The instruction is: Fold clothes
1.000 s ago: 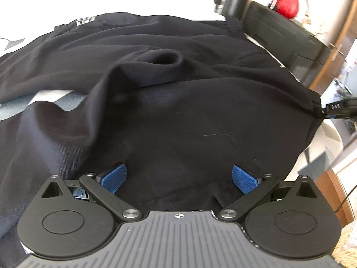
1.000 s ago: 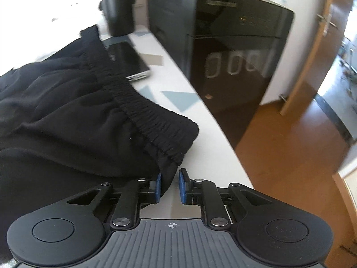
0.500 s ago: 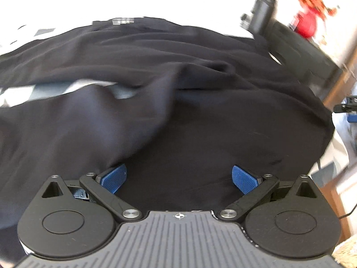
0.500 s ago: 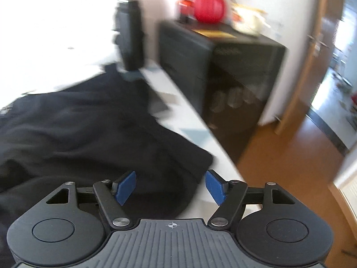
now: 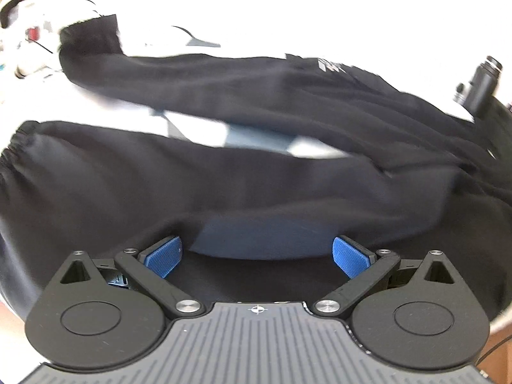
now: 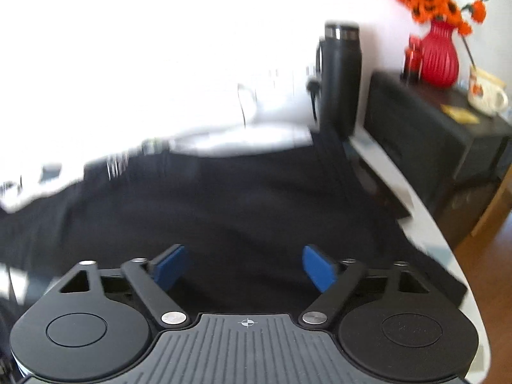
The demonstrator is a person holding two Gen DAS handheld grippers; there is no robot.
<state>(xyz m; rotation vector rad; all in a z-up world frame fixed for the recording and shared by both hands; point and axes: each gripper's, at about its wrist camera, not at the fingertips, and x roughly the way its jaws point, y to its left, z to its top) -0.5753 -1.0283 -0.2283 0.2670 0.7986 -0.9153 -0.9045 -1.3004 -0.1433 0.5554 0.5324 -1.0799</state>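
Black trousers [image 5: 224, 172] lie spread over a white table, their two legs running leftward with a strip of table [image 5: 243, 134] showing between them. A white print [image 5: 329, 64] marks the far leg, and a gathered cuff [image 5: 12, 147] ends the near leg at the left edge. My left gripper [image 5: 256, 254] hangs open just above the near leg, nothing between its blue pads [image 5: 163, 254]. The right wrist view shows the same trousers [image 6: 224, 204] blurred, with my right gripper [image 6: 244, 267] open over them, holding nothing.
A black bottle [image 6: 340, 76] stands at the table's far end, also seen as the bottle [image 5: 480, 86] in the left view. Beyond the table's right edge [image 6: 428, 224] is a black cabinet [image 6: 425, 140] carrying a red vase [image 6: 438, 54] with orange flowers and a mug [image 6: 486, 96]. Wood floor [image 6: 492, 256] lies to the right.
My right gripper let go of the waistband corner, opened and lifted away. My left gripper stayed open and swung left, so both trouser legs now show.
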